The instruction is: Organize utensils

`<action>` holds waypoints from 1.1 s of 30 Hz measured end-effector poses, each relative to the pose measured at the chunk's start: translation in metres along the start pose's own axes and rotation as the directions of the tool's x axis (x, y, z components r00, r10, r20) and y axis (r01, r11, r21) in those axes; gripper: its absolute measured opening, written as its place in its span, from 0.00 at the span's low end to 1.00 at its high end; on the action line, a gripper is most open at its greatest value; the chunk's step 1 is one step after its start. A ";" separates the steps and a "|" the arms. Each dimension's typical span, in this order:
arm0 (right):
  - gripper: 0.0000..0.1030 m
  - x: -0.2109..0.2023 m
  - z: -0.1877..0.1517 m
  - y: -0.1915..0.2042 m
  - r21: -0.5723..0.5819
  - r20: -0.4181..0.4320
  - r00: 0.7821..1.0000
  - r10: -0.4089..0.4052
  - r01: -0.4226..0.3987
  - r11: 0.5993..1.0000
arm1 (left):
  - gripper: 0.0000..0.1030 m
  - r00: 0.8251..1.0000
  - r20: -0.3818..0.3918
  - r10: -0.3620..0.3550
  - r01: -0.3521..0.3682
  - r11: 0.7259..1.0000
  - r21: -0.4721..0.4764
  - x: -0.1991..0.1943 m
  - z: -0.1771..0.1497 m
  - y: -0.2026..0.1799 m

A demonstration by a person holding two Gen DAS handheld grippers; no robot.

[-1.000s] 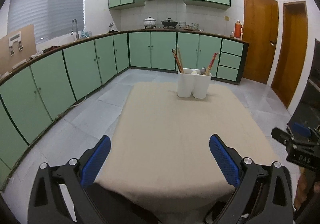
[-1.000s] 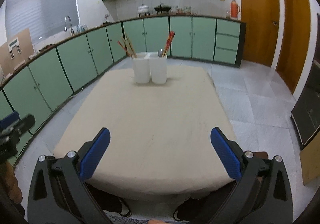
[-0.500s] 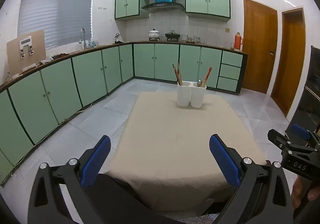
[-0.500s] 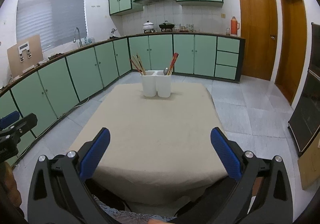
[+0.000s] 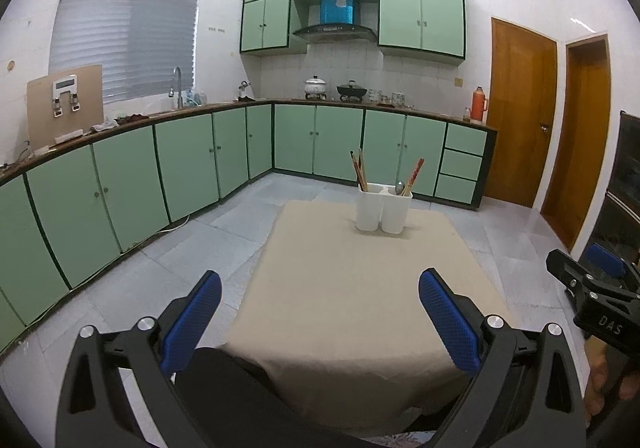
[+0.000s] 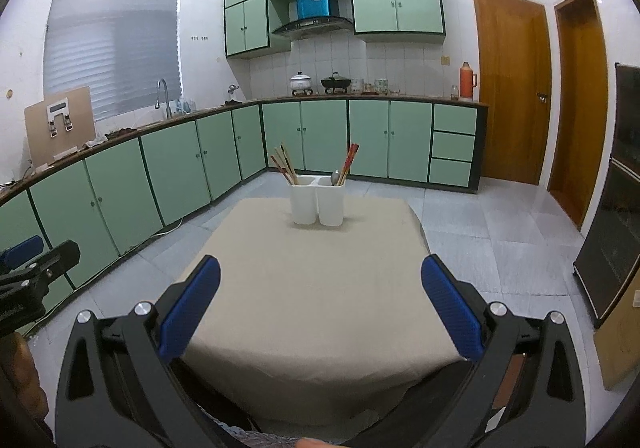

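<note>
Both grippers had pulled back and tilted up since the earlier frames: table looked smaller, farther off, more upper cabinets and wall in view. Left gripper [image 5: 319, 318] was spread wide, blue pads [image 5: 192, 322] holding nothing, over the near edge of the tan-clothed table [image 5: 360, 288]. Right gripper [image 6: 320, 314] likewise wide apart and empty, pads [image 6: 450, 308] framing the near half of the cloth; it also showed at the right edge of the left view [image 5: 592, 296]. White two-compartment utensil holder [image 6: 318, 200] stood upright at the far end of the table, well apart from both tools, roughly centred ahead of the right gripper and slightly right of centre for the left. Left compartment held chopsticks [image 6: 285, 164] leaning left; right compartment held a metal spoon [image 6: 335, 178] and red chopsticks [image 6: 349, 162] leaning right. Holder position on the table unchanged. Beyond it, green base cabinets [image 5: 340, 140] and a wooden door [image 6: 510, 88].
</note>
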State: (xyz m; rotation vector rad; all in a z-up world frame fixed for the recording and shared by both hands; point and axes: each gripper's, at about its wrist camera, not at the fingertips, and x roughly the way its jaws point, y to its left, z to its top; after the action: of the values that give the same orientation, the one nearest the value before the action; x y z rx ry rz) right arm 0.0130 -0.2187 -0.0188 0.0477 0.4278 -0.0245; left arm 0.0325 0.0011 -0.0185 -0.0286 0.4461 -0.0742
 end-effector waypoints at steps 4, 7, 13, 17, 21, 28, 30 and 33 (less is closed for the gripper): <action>0.95 -0.006 -0.001 0.001 -0.002 0.006 1.000 0.000 0.000 1.000 | 0.94 1.000 0.015 0.007 -0.007 1.000 -0.004 -0.007 -0.001 0.004; 0.95 -0.010 -0.001 0.002 -0.006 0.012 1.000 0.003 -0.003 1.000 | 0.94 1.000 0.024 0.008 -0.008 1.000 -0.008 -0.012 -0.001 0.006; 0.95 -0.017 0.000 0.003 -0.016 0.028 1.000 0.007 -0.006 1.000 | 0.94 0.999 0.041 0.012 -0.012 1.000 -0.008 -0.018 -0.002 0.007; 0.95 -0.015 0.002 -0.002 -0.017 0.030 1.000 0.008 -0.008 1.000 | 0.94 0.998 0.053 0.021 -0.021 1.000 -0.008 -0.021 -0.003 0.007; 0.95 -0.015 0.001 -0.004 -0.012 0.031 0.999 0.006 -0.006 1.000 | 0.94 0.998 0.059 0.024 -0.023 1.000 -0.008 -0.024 -0.003 0.006; 0.95 -0.017 -0.002 -0.004 -0.005 0.034 0.999 -0.001 0.001 1.000 | 0.94 0.997 0.066 0.031 -0.031 1.000 -0.003 -0.027 -0.003 0.004; 0.95 -0.017 -0.003 -0.004 -0.004 0.034 0.999 -0.002 0.002 1.000 | 0.94 0.997 0.067 0.030 -0.030 1.000 -0.001 -0.027 -0.003 0.004; 0.95 -0.017 -0.003 -0.004 -0.006 0.034 0.999 -0.005 0.005 1.000 | 0.94 0.997 0.071 0.030 -0.030 1.000 0.004 -0.027 -0.002 0.005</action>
State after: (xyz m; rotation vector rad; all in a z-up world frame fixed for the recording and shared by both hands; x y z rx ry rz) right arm -0.0037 -0.2224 -0.0146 0.0403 0.3938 -0.0287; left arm 0.0077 0.0086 -0.0094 -0.0197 0.3748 -0.0446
